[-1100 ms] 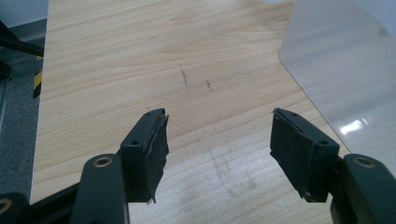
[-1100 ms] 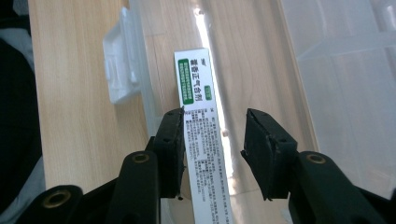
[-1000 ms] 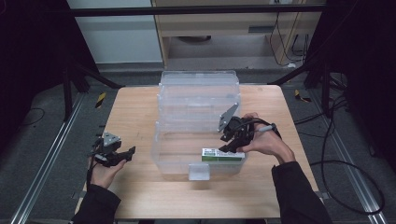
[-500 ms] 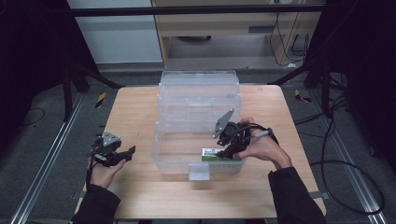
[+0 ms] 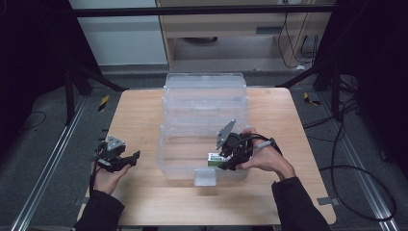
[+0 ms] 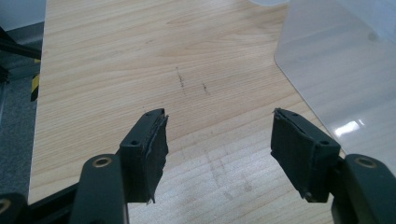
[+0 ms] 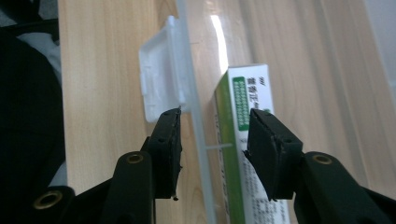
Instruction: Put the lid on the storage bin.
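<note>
Right gripper held at near front wall of clear plastic bin, fingers parted partway, straddling the wall and a green-and-white box; no clear squeeze on box, contact hard to tell. Box lay inside bin at front right, against wall. White latch tab hung on outside of front wall, just beside right gripper. Left gripper hovered over bare wooden table at left, near bin's left side, fingers spread wide, holding nothing. Farther back, bin's open lid stood toward table's far edge.
</note>
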`<state>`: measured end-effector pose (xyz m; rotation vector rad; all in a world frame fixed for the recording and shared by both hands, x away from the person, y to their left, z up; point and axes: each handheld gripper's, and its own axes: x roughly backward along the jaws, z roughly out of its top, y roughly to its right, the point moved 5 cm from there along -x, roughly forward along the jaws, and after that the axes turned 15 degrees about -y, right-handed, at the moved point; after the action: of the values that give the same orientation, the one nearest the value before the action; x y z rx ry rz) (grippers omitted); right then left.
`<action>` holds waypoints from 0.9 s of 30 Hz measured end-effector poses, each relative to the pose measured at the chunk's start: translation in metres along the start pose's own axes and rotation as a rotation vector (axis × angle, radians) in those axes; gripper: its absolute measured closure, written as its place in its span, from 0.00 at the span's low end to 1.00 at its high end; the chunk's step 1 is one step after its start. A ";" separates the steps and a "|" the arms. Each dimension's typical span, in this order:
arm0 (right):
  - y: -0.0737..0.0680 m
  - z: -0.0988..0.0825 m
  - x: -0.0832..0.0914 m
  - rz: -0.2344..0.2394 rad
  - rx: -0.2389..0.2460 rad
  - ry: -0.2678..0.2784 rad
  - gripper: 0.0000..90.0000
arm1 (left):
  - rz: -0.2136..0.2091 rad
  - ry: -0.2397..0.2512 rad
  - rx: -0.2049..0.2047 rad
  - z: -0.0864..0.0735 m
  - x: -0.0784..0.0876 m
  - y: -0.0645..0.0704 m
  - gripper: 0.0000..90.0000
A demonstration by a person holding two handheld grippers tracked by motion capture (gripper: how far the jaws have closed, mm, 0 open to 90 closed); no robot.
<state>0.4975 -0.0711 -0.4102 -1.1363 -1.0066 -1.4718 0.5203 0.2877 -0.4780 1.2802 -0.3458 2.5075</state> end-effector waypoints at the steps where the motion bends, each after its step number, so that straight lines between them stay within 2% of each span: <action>1: -0.001 0.001 -0.001 0.000 0.004 -0.001 0.62 | 0.001 0.001 -0.001 0.000 0.000 0.000 0.39; 11: -0.009 0.008 -0.013 0.030 0.029 -0.031 0.66 | 0.007 0.002 -0.006 0.001 0.001 0.002 0.39; 20: -0.010 0.007 -0.025 0.062 0.016 -0.045 0.66 | 0.007 0.002 -0.005 0.001 0.001 0.001 0.39; 27: -0.009 0.010 -0.033 0.069 0.021 -0.066 0.68 | 0.007 -0.001 -0.007 0.001 0.000 0.002 0.39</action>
<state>0.4931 -0.0534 -0.4405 -1.1991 -1.0159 -1.3746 0.5205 0.2857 -0.4771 1.2794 -0.3598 2.5090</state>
